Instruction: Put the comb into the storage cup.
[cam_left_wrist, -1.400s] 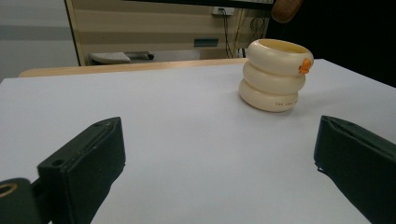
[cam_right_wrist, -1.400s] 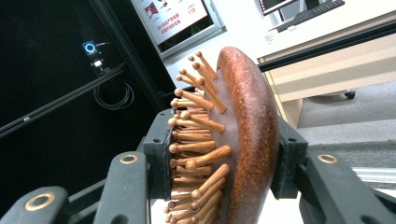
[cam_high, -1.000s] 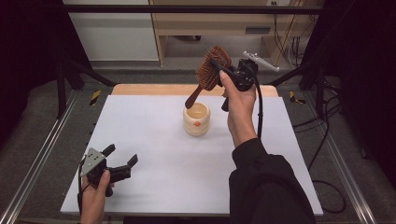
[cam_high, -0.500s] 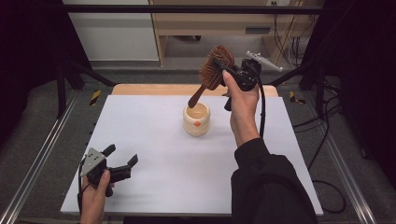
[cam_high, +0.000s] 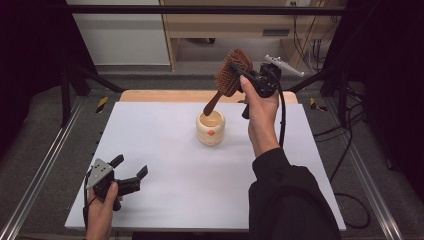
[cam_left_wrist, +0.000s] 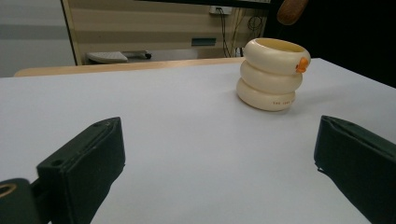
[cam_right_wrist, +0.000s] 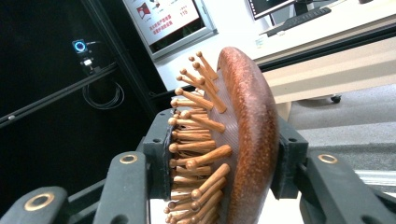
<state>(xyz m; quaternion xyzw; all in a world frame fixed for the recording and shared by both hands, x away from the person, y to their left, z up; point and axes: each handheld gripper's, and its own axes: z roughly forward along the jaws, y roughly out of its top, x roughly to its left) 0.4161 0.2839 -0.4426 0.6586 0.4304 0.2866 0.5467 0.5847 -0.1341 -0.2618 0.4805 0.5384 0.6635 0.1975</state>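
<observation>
White tabletop (cam_high: 165, 150); wooden shelving (cam_high: 220, 25), possibly desk, behind.

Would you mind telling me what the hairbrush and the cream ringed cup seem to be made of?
The hairbrush looks like reddish-brown wood with a smooth, slightly glossy finish: speckled grain shows on its back, and its pins look like turned wooden pegs with rounded tips. The cream ringed cup could be glazed ceramic or moulded plastic; its three stacked rings are smooth and evenly coloured with a soft sheen, which leaves it open.
</observation>
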